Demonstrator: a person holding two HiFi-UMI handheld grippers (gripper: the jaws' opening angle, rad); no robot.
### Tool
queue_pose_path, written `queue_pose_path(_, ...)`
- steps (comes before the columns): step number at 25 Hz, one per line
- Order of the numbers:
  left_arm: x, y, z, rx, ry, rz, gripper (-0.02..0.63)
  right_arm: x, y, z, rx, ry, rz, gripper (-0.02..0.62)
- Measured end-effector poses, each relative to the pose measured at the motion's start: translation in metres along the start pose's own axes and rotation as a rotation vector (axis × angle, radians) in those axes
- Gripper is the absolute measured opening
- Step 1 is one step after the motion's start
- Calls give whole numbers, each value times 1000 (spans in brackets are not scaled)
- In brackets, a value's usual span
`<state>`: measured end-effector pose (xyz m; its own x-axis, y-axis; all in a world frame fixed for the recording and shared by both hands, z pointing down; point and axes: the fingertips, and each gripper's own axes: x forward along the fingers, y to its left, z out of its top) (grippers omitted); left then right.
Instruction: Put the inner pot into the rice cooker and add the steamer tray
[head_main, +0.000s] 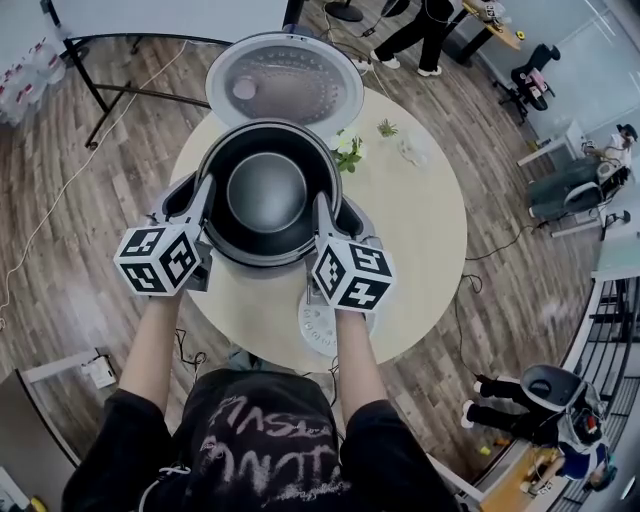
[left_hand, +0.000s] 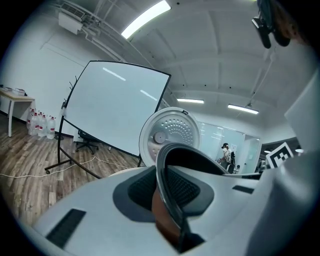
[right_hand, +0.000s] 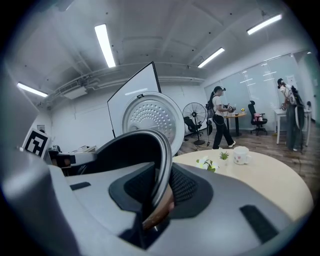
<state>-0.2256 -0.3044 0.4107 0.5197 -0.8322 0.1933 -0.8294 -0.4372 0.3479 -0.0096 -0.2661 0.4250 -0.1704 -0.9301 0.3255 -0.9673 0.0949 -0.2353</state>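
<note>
The dark inner pot (head_main: 266, 190) hangs level over the rice cooker, whose body it mostly hides. The cooker's round lid (head_main: 285, 80) stands open behind it. My left gripper (head_main: 195, 198) is shut on the pot's left rim, and my right gripper (head_main: 335, 210) is shut on its right rim. In the left gripper view the rim (left_hand: 167, 165) runs up between the jaws of the left gripper (left_hand: 170, 200). In the right gripper view the rim (right_hand: 162, 160) sits pinched in the right gripper (right_hand: 160, 195). A white steamer tray (head_main: 320, 330) lies at the table's near edge, partly under my right hand.
The round beige table (head_main: 420, 230) also carries a small plant (head_main: 348, 150) and a cup (head_main: 410, 150) behind the cooker on the right. A whiteboard on a stand (left_hand: 110, 110) is beyond the table. A person (right_hand: 219, 117) walks at the back.
</note>
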Motion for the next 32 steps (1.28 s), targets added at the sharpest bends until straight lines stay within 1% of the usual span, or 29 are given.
queue_pose_path(8, 9, 13, -21, -8, 65, 29, 81, 16, -4, -19, -33, 63, -13, 100)
queue_pose_path(12, 12, 20, -32, -8, 95, 41, 81, 22, -7, -32, -32, 87, -24, 98)
queue_pose_path(18, 15, 25, -46, -8, 142, 66, 84, 28, -10, -39, -55, 120, -33, 98)
queue_pose_path(24, 18, 30, -58, 25, 182, 86, 89, 33, -13, -48, -96, 136, -53, 100)
queue_pose_path(32, 22, 33, -65, 58, 224, 112, 95, 39, -16, -55, -123, 179, -66, 109)
